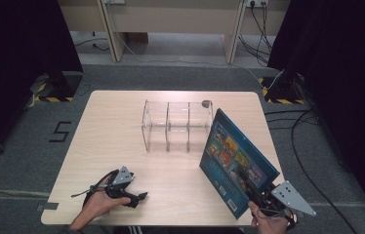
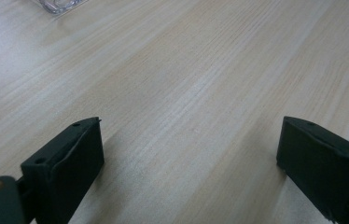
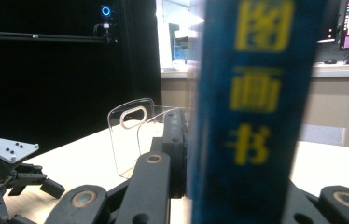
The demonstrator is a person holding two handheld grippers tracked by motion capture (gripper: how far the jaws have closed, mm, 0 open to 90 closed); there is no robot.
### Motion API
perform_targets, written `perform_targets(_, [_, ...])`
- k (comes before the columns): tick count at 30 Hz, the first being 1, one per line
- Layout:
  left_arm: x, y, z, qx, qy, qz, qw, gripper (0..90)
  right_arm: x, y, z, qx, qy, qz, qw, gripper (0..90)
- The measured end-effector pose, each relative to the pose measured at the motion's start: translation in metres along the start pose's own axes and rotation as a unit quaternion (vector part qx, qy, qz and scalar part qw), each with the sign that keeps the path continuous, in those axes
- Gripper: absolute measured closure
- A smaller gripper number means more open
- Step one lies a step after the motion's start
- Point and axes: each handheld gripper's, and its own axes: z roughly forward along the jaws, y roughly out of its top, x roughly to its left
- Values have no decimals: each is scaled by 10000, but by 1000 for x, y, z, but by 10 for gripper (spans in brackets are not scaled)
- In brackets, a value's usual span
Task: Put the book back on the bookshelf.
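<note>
The right tool (image 1: pixel 257 195) sits at about 5 o'clock on the counter (image 1: pixel 122 136), its jaws clamped tight on the lower corner of a blue book (image 1: pixel 236 163). The book stands tilted, its top corner leaning toward the rack (image 1: pixel 176 126), a clear three-bay one at about 12 o'clock from the counter's middle. The book's top corner is close beside the rack's right end; whether they touch cannot be told. In the right gripper view the book's spine (image 3: pixel 256 107) with yellow characters rises between the jaws.

The left tool (image 1: pixel 131 195) rests low at about 7 o'clock, held in a hand (image 1: pixel 97 202), well apart from the book. Its jaws are spread wide with nothing between them, bare counter (image 2: pixel 196 93) beneath.
</note>
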Motion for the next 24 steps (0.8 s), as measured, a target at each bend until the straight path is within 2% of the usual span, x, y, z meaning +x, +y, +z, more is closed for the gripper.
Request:
perform_targets(8, [0, 0, 0, 11, -15, 14, 10000, 57, -1, 2, 3, -59, 50, 108, 9999, 819])
perform_targets(12, [0, 0, 0, 13, -16, 15, 10000, 56, -6, 5, 6, -76, 29, 319, 9995, 820])
perform_targets(15, [0, 0, 0, 10, -19, 16, 10000, 56, -8, 6, 7, -76, 10, 366, 9993, 820])
perform_targets(16, [0, 0, 0, 14, -17, 16, 10000, 56, -11, 7, 9, -71, 7, 490, 9988, 820])
perform_targets(24, [1, 0, 0, 12, -25, 17, 10000, 54, -17, 10, 17, -66, 9, 576, 9983, 821])
